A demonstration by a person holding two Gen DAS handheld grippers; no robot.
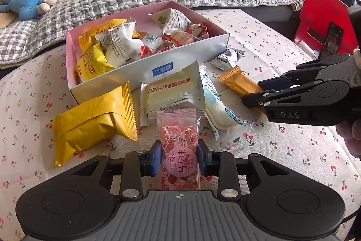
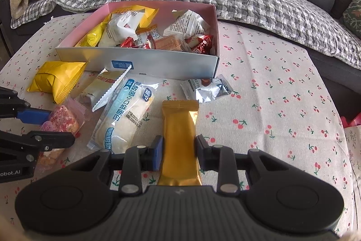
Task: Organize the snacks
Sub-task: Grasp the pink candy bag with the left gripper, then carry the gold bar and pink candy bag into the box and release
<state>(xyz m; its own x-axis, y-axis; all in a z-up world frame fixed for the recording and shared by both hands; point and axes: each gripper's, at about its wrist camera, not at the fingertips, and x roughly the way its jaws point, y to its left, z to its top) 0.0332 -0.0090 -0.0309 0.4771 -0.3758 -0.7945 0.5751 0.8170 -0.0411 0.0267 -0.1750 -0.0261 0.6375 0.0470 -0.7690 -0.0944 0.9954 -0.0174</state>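
Near end of the pink snack bar (image 1: 179,164) and gold wrapper (image 2: 179,143) behind gripper bodies.

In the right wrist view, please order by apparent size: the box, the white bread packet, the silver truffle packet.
1. box
2. white bread packet
3. silver truffle packet

The bread packet lies nearer the camera, yet the box looks clearly larger.

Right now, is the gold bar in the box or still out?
Out. The gold bar lies on the tablecloth before the box, between the right gripper pads.
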